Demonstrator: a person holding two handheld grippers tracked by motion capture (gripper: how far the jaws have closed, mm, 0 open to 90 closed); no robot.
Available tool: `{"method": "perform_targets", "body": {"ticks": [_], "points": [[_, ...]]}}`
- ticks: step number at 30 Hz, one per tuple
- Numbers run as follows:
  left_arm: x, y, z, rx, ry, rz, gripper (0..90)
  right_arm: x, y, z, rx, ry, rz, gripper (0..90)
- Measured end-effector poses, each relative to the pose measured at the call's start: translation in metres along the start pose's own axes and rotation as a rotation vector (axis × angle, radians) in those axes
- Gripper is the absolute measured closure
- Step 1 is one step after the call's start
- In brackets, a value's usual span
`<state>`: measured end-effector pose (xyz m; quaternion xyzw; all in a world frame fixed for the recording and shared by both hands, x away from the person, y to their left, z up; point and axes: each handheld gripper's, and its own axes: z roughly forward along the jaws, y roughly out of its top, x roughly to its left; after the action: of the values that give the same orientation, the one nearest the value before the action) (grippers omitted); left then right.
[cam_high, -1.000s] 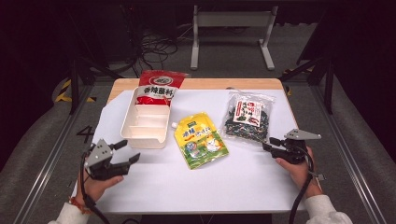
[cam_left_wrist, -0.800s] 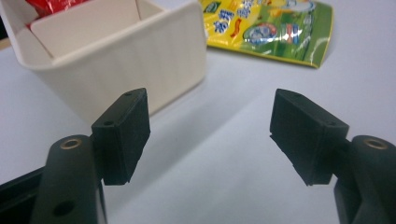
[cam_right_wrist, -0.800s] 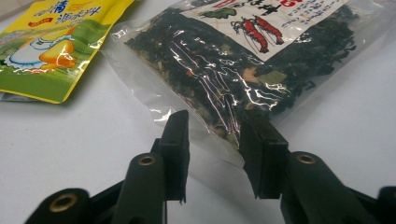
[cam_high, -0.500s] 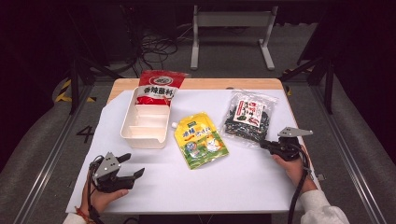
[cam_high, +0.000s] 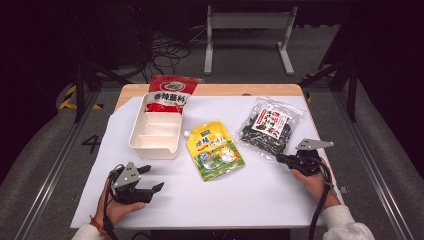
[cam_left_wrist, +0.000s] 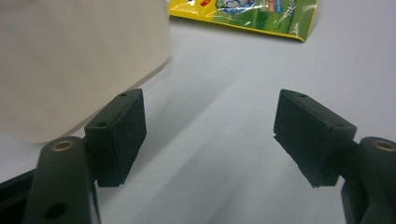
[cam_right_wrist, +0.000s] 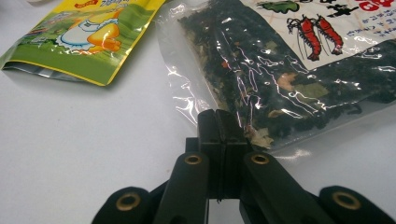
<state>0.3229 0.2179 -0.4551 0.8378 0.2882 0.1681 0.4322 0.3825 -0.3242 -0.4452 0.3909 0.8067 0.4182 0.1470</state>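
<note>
My left gripper (cam_high: 152, 178) rests low on the white sheet near the front left, open. Its jaws have just been opening, with nothing between them (cam_left_wrist: 212, 126). The white divided tray (cam_high: 137, 142) stands just beyond it, its wall (cam_left_wrist: 70, 56) close on the left. My right gripper (cam_high: 278, 157) is shut at the front right. Its tips (cam_right_wrist: 218, 116) lie against the clear near edge of the dried seaweed bag (cam_right_wrist: 303, 70). I cannot tell if film is caught between them. The bag (cam_high: 267, 127) lies flat.
A yellow-green pouch (cam_high: 215, 150) lies in the middle between the tray and the bag. A red sauce packet (cam_high: 170, 92) leans over the tray's far end. The white sheet (cam_high: 225, 200) covers a wooden table (cam_high: 225, 90). Dark floor, cables and metal frames surround it.
My left gripper has come down toward the near edge and a little to the right. The right gripper has stayed at the bag's edge, its jaws now pressed together.
</note>
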Motion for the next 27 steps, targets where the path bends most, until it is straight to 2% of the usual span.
{"method": "perform_targets", "body": {"ticks": [5, 10, 17, 21, 23, 27], "points": [[0.0, 0.0, -0.001, -0.006, -0.019, -0.008, 26.1, 0.007, -0.004, -0.004, 0.009, 0.021, 0.006, 90.0], [-0.004, 0.002, -0.001, -0.005, -0.041, 0.011, 26.0, 0.017, -0.011, -0.013, 0.038, 0.051, -0.007, 90.0], [-0.011, 0.009, 0.005, -0.013, -0.093, 0.017, 25.4, 0.026, -0.023, -0.033, 0.087, 0.026, -0.04, 90.0], [-0.014, 0.015, 0.009, -0.015, -0.138, 0.008, 23.0, 0.028, -0.034, -0.046, 0.093, 0.021, -0.03, 90.0], [-0.018, 0.02, 0.012, -0.018, -0.161, 0.016, 23.2, 0.031, -0.042, -0.053, 0.09, 0.022, -0.014, 90.0], [-0.024, 0.03, 0.02, -0.011, -0.186, 0.043, 21.9, 0.038, -0.051, -0.067, 0.093, 0.012, -0.029, 90.0]]}}
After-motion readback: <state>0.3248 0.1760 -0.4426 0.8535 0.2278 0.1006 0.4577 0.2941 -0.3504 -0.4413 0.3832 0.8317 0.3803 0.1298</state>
